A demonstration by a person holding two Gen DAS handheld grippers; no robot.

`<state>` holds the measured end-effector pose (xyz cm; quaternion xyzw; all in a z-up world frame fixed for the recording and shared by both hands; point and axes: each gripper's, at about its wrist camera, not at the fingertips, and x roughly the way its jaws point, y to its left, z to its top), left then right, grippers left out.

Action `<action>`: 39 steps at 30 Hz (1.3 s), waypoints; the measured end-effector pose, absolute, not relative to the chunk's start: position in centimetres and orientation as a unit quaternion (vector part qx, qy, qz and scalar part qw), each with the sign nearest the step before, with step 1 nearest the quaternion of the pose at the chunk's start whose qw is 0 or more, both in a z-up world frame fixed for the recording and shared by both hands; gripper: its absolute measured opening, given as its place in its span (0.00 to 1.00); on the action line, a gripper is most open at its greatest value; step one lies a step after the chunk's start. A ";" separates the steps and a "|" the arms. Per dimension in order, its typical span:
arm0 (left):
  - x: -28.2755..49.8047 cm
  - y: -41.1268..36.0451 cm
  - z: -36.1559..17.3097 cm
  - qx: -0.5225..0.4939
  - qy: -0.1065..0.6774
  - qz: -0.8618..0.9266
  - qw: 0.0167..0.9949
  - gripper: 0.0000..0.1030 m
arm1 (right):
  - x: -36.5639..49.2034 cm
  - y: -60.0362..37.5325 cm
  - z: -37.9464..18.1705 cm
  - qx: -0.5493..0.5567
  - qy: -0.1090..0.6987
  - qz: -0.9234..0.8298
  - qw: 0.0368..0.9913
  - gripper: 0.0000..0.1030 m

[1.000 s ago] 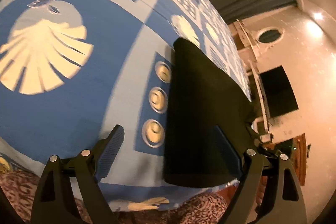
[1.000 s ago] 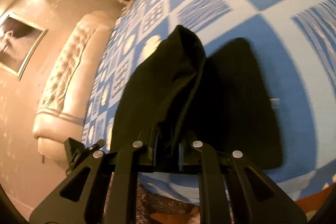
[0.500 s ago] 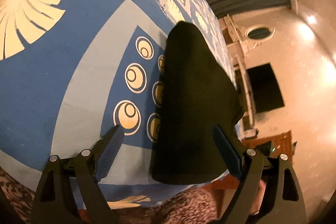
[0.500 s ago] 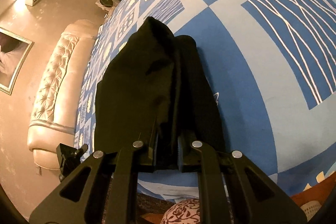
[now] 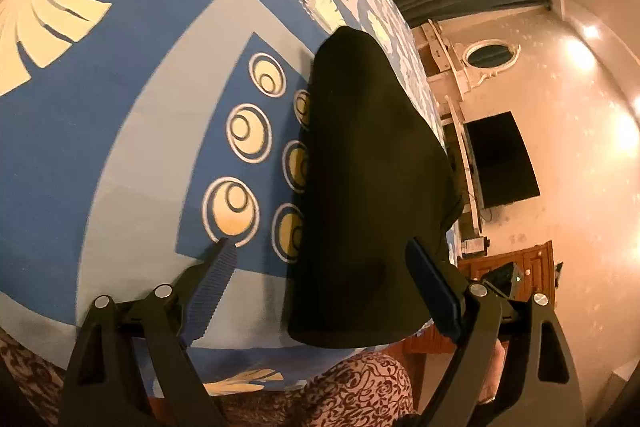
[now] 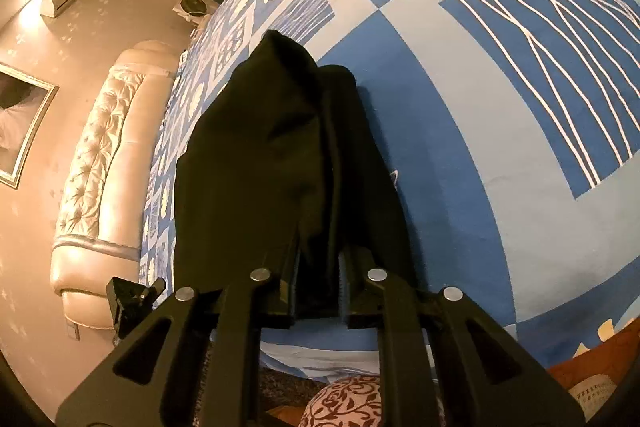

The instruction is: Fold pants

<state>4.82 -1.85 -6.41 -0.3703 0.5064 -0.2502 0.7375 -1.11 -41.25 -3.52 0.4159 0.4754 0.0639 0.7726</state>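
Note:
The black pants [image 5: 372, 187] lie folded in a long narrow stack on the blue patterned bed cover [image 5: 120, 107]. My left gripper [image 5: 328, 279] is open; the near end of the pants lies between its fingers, nearer the right one, and I cannot tell if they touch. In the right wrist view the pants [image 6: 272, 155] rise from the cover into my right gripper [image 6: 318, 287], which is shut on their near edge.
The bed cover [image 6: 500, 147] stretches far ahead and to the sides. A padded cream headboard [image 6: 100, 167] stands at the left in the right wrist view. A dark screen [image 5: 500, 159] hangs on the wall beyond the bed's right edge. A patterned rug [image 5: 360, 387] lies below the near edge.
The right gripper has carried the pants' edge over, so the raised flap now stands closer over the rest. The left gripper has shifted a little along the bed, still open.

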 end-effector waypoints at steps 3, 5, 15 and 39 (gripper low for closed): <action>4.9 -2.5 -6.3 -0.364 0.508 -0.264 0.735 0.83 | -1.6 -41.7 -3.3 0.429 0.471 0.063 0.768 0.21; 4.9 -3.0 -6.4 -0.357 0.510 -0.271 0.734 0.83 | -2.1 -42.4 -2.8 0.436 0.461 0.055 0.771 0.31; 5.1 -3.8 -6.8 -0.368 0.504 -0.278 0.731 0.83 | -3.0 -43.2 -5.7 0.521 0.436 0.076 0.730 0.80; 6.3 -5.0 -6.3 -0.344 0.514 -0.277 0.735 0.37 | -1.9 -41.3 -7.1 0.490 0.443 0.094 0.745 0.45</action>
